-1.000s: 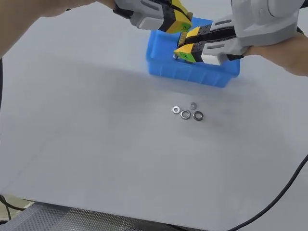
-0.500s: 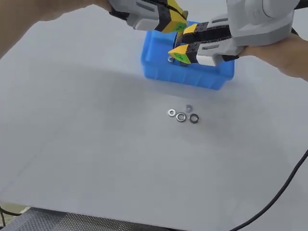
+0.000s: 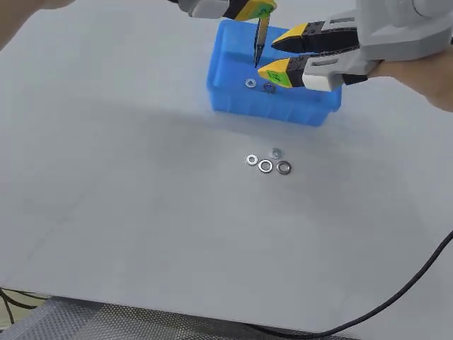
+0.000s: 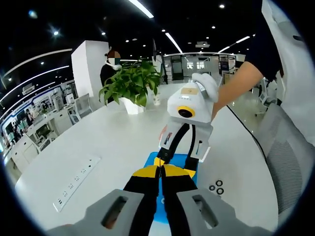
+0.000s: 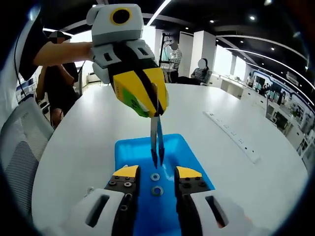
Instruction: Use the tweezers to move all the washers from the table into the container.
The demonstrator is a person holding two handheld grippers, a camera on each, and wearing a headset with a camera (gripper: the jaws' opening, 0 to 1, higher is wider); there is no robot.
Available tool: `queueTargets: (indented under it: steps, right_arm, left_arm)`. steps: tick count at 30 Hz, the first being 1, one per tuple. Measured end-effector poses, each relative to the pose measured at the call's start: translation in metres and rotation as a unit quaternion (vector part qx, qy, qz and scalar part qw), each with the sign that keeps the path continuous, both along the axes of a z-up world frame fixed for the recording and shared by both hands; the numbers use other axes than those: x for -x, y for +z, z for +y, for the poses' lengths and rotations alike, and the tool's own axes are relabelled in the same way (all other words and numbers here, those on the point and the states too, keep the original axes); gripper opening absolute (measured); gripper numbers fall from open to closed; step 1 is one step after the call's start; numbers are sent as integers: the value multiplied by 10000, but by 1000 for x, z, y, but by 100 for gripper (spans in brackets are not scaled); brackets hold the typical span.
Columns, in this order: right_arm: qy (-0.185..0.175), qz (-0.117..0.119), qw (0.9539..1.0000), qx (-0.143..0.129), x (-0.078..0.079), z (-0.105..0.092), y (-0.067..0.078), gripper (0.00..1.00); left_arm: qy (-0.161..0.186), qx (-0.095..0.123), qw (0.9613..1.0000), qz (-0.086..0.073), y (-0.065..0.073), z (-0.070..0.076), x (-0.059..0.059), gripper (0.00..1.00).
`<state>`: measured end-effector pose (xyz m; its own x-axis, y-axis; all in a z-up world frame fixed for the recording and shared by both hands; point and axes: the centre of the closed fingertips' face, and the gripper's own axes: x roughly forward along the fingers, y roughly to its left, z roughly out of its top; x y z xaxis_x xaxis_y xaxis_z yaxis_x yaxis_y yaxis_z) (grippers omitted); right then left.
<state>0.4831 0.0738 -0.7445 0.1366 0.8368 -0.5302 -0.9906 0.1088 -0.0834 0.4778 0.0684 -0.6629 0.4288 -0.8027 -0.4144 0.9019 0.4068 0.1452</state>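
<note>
1. Blue plastic container [image 3: 233, 95] sits on the grey table [image 3: 141, 212], at the far side in the head view.
2. Two washers [image 3: 250, 83] lie side by side on its floor, near the left end in that view.
3. Four more washers [image 3: 265, 166] lie on the table in front of the container, well apart from it. Three form a short row, and the fourth lies just behind the row.
4. The left hand-held gripper [image 3: 255, 8] hangs above the container with its jaws closed on the tweezers [image 3: 259, 42].
5. The tweezers point straight down into the container. In the right gripper view their thin tips [image 5: 156, 157] end just above the two washers, and I cannot tell whether they touch the floor.
6. The right hand-held gripper [image 3: 282, 55] comes in from the right, over the container's right half. Its yellow-tipped jaws are spread apart and grip nothing.
7. In the right gripper view the tweezers hang between those spread jaws and touch neither.
8. In the left gripper view the left gripper's own jaws are pressed together, and the right gripper faces it across the container.
9. A black cable [image 3: 417, 276] curves across the table's near right corner.
</note>
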Motion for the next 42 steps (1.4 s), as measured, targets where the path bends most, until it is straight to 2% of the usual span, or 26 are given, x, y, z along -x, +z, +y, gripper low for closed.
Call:
queueTargets:
  steps: [10,12,19,24,32,35,39,42]
  right_arm:
    - [-387,-3,9992,-59,14,-32,7,42]
    - [-460,-33,9989,-82,24,-36,13,45]
    - [-695,-38,9973,-235,37,-55,30,46]
    - [-780,7,9966,-263,53,-66,31,48]
    - [-856,246,9959,-177,90,-81,17,58]
    - [-898,315,9953,-174,98,-85,14,59]
    - [-977,399,9943,-168,106,-90,11,62]
    - [-1002,396,9941,-147,113,-92,8,64]
  left_arm:
    - [-89,101,9998,-133,26,0,27,5]
    - [-92,123,9998,-153,30,0,32,5]
    - [-126,212,9996,-139,39,-1,51,5]
    - [-206,146,9997,-46,34,-7,67,5]
    - [-392,129,9991,71,27,-16,96,5]
    - [-404,93,9991,97,24,-16,102,5]
    - [-419,230,9988,106,25,-21,108,5]
    - [-472,248,9985,79,22,-26,111,5]
